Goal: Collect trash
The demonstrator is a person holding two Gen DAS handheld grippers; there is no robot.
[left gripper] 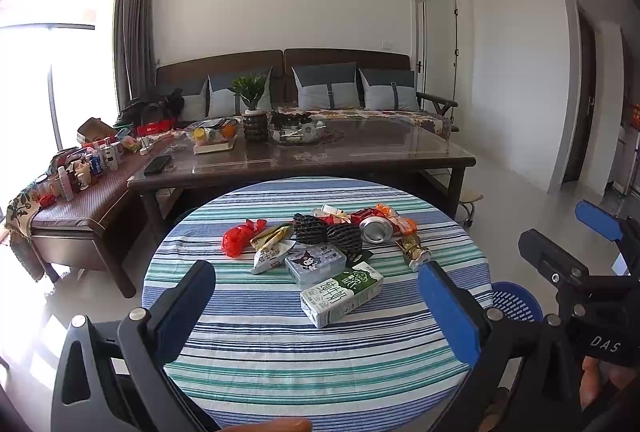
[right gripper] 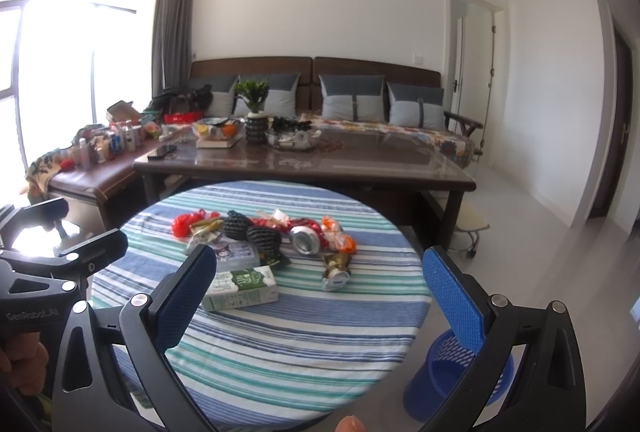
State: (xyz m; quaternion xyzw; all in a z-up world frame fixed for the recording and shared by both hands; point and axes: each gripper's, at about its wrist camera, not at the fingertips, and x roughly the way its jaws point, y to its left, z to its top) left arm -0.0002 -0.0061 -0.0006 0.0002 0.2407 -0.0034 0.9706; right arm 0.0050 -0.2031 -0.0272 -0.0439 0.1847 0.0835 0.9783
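Trash lies in a heap on the round striped table (left gripper: 280, 352) (right gripper: 288, 344): a green and white milk carton (left gripper: 342, 294) (right gripper: 240, 288), a clear cartoon box (left gripper: 316, 264), a red plastic bag (left gripper: 236, 238) (right gripper: 184, 224), black foam nets (left gripper: 328, 232) (right gripper: 256, 236), a crushed can (left gripper: 376, 230) (right gripper: 306, 240), a gold wrapper (left gripper: 414, 252) (right gripper: 336, 270) and orange wrappers (left gripper: 400, 222). My left gripper (left gripper: 316, 308) hangs open near the table's front, empty. My right gripper (right gripper: 316, 304) is open and empty too. A blue bin (left gripper: 516, 302) (right gripper: 460, 372) stands on the floor to the right.
Behind the round table stands a dark coffee table (left gripper: 360, 160) (right gripper: 320, 164) with a plant, bowls and a phone. A sofa with cushions (left gripper: 328, 88) runs along the wall. A cluttered bench (left gripper: 80, 184) is at left. A small stool (right gripper: 474, 226) sits at right.
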